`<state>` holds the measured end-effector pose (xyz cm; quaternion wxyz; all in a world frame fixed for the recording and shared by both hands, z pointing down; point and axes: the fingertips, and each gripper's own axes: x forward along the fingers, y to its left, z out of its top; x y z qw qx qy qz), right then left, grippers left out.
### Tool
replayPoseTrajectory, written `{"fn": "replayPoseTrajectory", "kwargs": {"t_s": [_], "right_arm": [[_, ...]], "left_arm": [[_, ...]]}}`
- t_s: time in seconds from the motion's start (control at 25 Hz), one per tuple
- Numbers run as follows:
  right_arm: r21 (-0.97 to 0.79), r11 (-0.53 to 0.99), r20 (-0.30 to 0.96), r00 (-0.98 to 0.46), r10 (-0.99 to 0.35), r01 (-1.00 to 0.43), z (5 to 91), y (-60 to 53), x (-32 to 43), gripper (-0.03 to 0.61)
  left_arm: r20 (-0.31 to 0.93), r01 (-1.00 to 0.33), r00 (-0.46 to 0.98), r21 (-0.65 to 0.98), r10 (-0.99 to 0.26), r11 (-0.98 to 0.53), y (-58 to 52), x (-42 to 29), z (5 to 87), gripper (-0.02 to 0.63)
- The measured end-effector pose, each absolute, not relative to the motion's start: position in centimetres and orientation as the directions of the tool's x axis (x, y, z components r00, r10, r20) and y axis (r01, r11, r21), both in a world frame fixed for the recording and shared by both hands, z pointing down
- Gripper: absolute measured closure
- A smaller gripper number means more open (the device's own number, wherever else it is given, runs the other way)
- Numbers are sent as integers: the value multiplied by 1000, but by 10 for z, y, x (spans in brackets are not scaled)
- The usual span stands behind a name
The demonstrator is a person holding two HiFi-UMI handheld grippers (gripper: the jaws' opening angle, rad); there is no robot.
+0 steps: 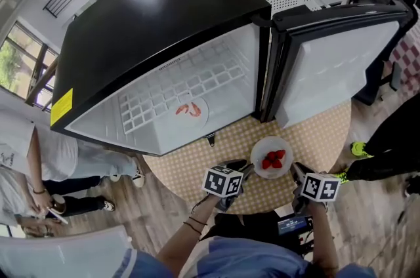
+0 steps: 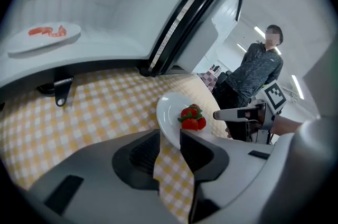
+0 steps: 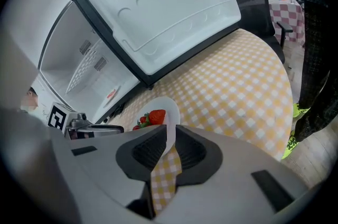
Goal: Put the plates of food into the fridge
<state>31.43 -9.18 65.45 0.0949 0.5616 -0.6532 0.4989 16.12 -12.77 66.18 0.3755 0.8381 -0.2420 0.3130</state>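
A white plate of strawberries point(image 1: 272, 158) lies on the yellow checked tablecloth point(image 1: 315, 132) in front of the open fridge point(image 1: 164, 40). My left gripper point(image 1: 244, 170) is at the plate's left rim and my right gripper point(image 1: 296, 172) at its right rim. In the left gripper view the plate point(image 2: 170, 112) reaches in between the jaws of my left gripper point(image 2: 170, 138), which stand open with cloth showing in the gap. In the right gripper view the plate's rim point(image 3: 168, 114) sits between the open jaws of my right gripper point(image 3: 169, 136). A second plate with red food point(image 1: 191, 111) lies inside the fridge.
The fridge door point(image 1: 335, 67) stands swung out to the right, just behind the plate. A metal bracket point(image 2: 62, 88) hangs below the fridge's front edge. One person point(image 1: 26, 158) stands at the left and another in dark clothes point(image 2: 253, 70) at the right. The round table's edge point(image 1: 197, 195) is close to me.
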Motion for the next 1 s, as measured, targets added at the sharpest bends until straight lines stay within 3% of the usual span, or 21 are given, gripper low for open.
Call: {"fn": "replayPoseTrajectory", "kwargs": {"t_s": [0.16,1.0], "right_arm": [[-553,-127,694,-370,-618,-824,665,-94,314,502],[-538,-126,728,-384,-567,-833,680,-99,303,502]], "left_arm": [[704,-653,691,512,-163,-558,-134,167,668,480],[774,-701,604,405,-188,-587,-145,177,680,483]]}}
